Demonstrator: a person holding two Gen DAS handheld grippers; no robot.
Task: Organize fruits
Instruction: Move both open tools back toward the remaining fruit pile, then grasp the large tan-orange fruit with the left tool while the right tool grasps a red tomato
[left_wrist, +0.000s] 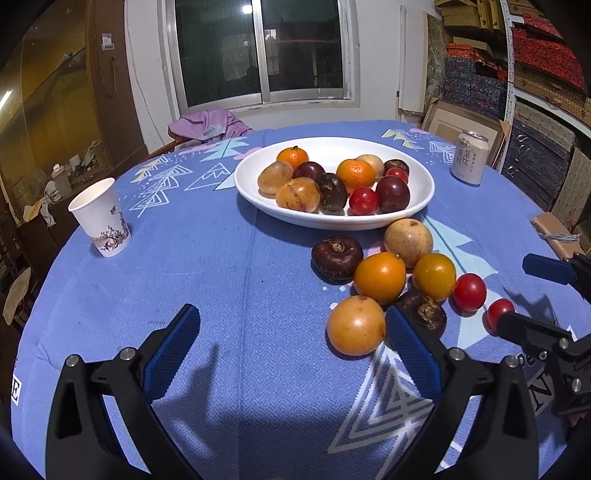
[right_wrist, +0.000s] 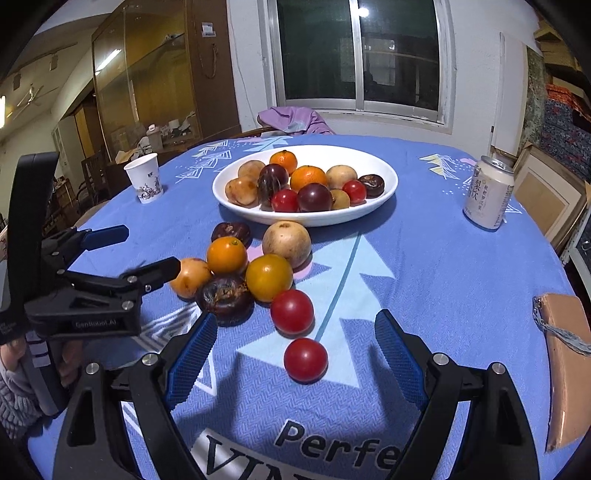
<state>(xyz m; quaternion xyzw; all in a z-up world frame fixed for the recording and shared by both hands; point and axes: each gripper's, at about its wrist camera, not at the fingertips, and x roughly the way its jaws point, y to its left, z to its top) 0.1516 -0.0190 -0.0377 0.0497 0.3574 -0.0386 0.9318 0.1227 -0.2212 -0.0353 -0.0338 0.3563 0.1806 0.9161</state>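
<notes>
Blue patterned cloth (right_wrist: 424, 258) covers the desk. White bowl (right_wrist: 384, 173) at centre, holding mixed fruits. Loose fruits clustered on the cloth just before it; nearest red tomato (right_wrist: 306, 360) lies between the wide, empty right tool (right_wrist: 295, 350). Left tool (left_wrist: 291, 336) wide, empty, beside an orange fruit (left_wrist: 356, 325). Paper cup (left_wrist: 99, 218), can (right_wrist: 489, 192).

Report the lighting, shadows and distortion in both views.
Left wrist view: fisheye bends the tablecloth edge; the white bowl casts a shadow toward the camera; a lamp reflects in the window. Right wrist view: same curvature, dark corners, sharp finger shadows on the cloth.
</notes>
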